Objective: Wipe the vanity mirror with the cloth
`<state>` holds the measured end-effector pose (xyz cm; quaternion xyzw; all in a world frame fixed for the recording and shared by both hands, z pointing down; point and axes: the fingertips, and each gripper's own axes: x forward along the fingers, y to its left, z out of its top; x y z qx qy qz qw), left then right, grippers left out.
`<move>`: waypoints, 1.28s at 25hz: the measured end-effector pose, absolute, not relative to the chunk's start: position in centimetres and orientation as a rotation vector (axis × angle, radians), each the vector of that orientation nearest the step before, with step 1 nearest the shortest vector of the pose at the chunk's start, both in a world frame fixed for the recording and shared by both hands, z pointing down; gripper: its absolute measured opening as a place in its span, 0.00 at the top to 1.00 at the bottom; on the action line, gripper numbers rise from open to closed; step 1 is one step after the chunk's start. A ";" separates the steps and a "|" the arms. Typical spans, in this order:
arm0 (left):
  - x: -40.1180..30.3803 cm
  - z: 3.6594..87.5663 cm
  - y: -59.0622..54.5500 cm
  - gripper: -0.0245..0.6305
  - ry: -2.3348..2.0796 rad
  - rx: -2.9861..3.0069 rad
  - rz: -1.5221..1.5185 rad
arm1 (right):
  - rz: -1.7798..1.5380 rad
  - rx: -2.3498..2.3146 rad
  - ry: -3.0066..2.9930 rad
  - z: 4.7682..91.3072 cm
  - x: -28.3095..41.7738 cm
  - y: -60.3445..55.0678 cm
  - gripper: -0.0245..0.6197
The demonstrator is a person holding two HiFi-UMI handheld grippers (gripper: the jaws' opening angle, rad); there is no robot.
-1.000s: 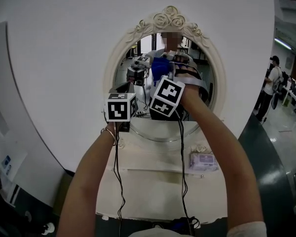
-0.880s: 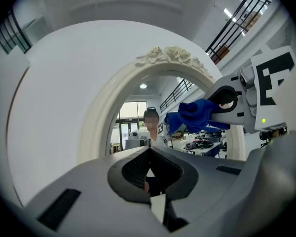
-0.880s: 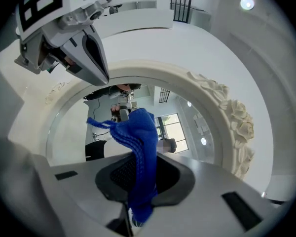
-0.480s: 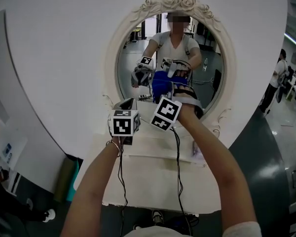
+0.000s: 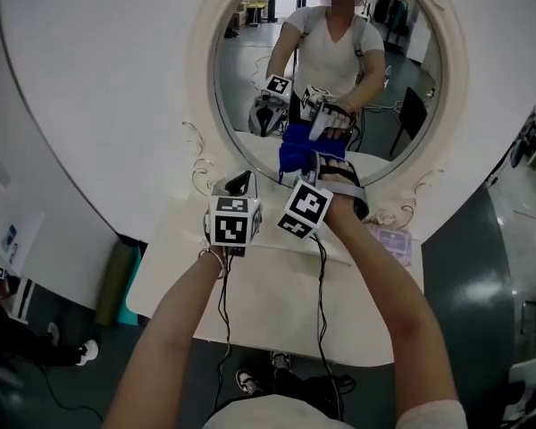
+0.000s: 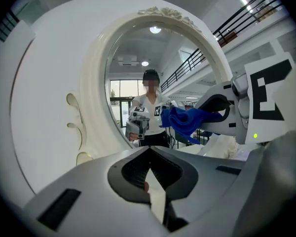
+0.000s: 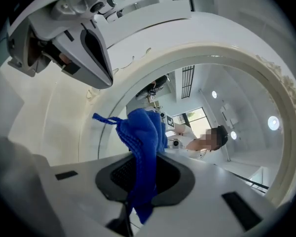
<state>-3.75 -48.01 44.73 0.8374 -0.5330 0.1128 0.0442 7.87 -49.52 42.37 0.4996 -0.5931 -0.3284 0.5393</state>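
At the left, the left claw (image 5: 235, 184) is held just off the lower left rim of the vanity mirror (image 5: 241, 88), over the white surface (image 5: 268, 311). In the left gripper view its jaws are drawn together with nothing between them (image 6: 150, 179). It keeps the same station beside the other claw as half a second ago.

Just to its right, the right claw (image 5: 320, 170) is clamped on the blue cloth (image 5: 295, 156). The right gripper view shows the cloth (image 7: 143, 147) bunched up between the jaws (image 7: 138, 186) and hanging down past them. The cloth meets its own reflection low on the glass and seems to be pressed against it, though actual contact is hard to confirm. Since a second ago it has come down from the middle of the glass to near the bottom rim.

The head view has tipped down as well: the carved top of the frame is now cut off, and floor shows under the surface. Further right, a pale purple packet (image 5: 393, 239) lies on the surface below the frame.
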 end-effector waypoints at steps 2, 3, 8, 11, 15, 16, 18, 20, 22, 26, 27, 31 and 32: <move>-3.8 46.5 -47.9 0.95 -1.636 2.535 0.357 | -0.763 1.165 -1.423 44.7 7.9 -49.4 0.86; -3.7 47.3 -47.9 0.96 -1.635 2.525 0.365 | -0.753 1.152 -1.430 45.8 7.9 -49.4 0.86; -3.1 51.0 -47.5 0.95 -1.601 2.504 0.432 | -0.699 1.104 -1.462 50.7 7.8 -49.4 0.86; -3.0 52.3 -47.5 0.95 -1.584 2.495 0.450 | -0.649 1.089 -1.486 52.9 7.7 -49.4 0.86; -3.2 53.0 -47.6 0.95 -1.579 2.485 0.460 | -0.590 1.072 -1.502 55.0 8.0 -49.2 0.86; -3.3 53.1 -47.6 0.95 -1.580 2.482 0.460 | -0.587 1.067 -1.501 55.3 8.1 -49.1 0.86; -3.5 53.0 -47.7 0.95 -1.582 2.478 0.458 | -0.580 1.059 -1.503 55.5 8.1 -49.1 0.86; -3.5 52.7 -47.8 0.95 -1.581 2.474 0.447 | -0.566 1.055 -1.516 55.4 8.1 -49.0 0.86; -3.5 52.2 -47.7 0.95 -1.579 2.471 0.431 | -0.551 1.057 -1.528 55.1 8.1 -48.7 0.86; -3.1 49.9 -47.4 0.95 -1.575 2.501 0.387 | -0.542 1.079 -1.529 53.2 8.6 -48.1 0.86; -2.9 49.0 -47.4 0.95 -1.576 2.516 0.373 | -0.543 1.090 -1.529 52.3 8.8 -48.0 0.86; -2.0 45.2 -47.5 0.95 -1.584 2.575 0.300 | -0.570 1.147 -1.521 48.0 9.8 -47.7 0.86; -1.7 44.1 -47.5 0.95 -1.586 2.590 0.278 | -0.583 1.159 -1.516 46.9 10.1 -47.7 0.86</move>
